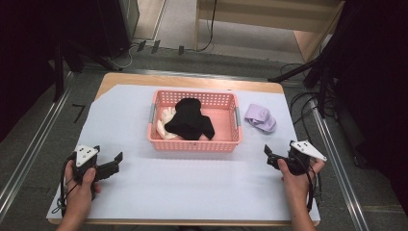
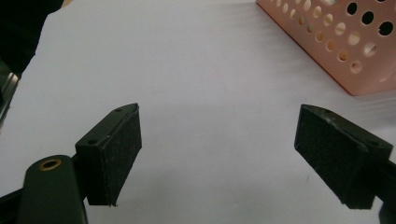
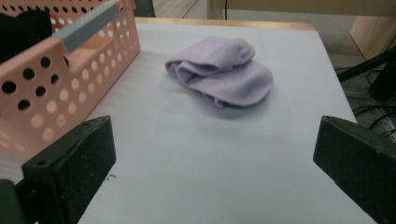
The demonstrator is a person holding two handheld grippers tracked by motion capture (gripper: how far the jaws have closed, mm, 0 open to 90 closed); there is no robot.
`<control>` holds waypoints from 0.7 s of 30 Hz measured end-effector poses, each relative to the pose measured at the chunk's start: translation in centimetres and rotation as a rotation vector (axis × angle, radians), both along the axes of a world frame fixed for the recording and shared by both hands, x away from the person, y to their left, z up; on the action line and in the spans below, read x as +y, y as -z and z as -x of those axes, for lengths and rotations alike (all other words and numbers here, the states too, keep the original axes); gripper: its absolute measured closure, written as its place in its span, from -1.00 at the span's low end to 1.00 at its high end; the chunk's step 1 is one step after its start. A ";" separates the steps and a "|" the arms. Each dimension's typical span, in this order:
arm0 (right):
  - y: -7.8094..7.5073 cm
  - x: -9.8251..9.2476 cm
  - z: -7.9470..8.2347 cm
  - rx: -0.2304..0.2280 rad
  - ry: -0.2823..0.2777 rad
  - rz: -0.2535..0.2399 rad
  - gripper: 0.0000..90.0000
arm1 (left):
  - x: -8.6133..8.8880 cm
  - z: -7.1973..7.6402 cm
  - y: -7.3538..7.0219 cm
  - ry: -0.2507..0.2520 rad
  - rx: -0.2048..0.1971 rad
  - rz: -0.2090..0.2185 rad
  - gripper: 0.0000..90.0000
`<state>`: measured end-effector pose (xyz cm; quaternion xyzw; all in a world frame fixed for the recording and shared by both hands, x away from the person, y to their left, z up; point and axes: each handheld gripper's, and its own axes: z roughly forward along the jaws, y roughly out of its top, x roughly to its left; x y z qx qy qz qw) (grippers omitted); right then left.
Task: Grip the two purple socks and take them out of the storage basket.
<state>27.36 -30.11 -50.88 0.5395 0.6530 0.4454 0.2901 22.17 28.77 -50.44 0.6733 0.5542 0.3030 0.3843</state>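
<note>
High view first: the right gripper [image 1: 270, 155] sits in the person's hand at the near right of the table, its jaws spread wide with nothing between them, pointing toward the lilac sock [image 1: 260, 118], which lies bunched on the white sheet [image 1: 202, 183] just to the right of the pink basket [image 1: 193, 144]. Gripper and sock are near but apart. From the right gripper view the same jaws stand far apart at the bottom corners, flat black pads with a rough, grainy face, and the lilac sock [image 3: 222, 73] rests beyond them, soft and fleecy, folded over on itself into a rounded lump. To its left is the pink basket [image 3: 51, 88], hard plastic pierced with rows of round holes, with a grey handle bar along its rim. Inside the basket lie a black garment [image 1: 191, 119], limp and matte, and a cream-coloured piece [image 1: 165, 122] partly under it. Over at the near left, the left gripper [image 1: 114, 162] is also held wide open and empty above the bare sheet, short of the basket's corner.
</note>
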 end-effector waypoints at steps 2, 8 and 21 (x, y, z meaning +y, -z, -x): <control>0.3 -0.3 0.6 0.014 -0.006 -0.001 -1.00 | 0.0 0.0 0.0 0.004 0.004 0.002 -0.66; 0.9 -1.0 2.7 0.034 -0.025 0.004 -1.00 | 0.0 0.0 0.0 0.008 0.002 -0.002 -0.66; 1.8 -3.1 6.3 0.094 0.012 0.008 -1.00 | -0.1 0.1 0.0 0.010 0.007 -0.011 -0.66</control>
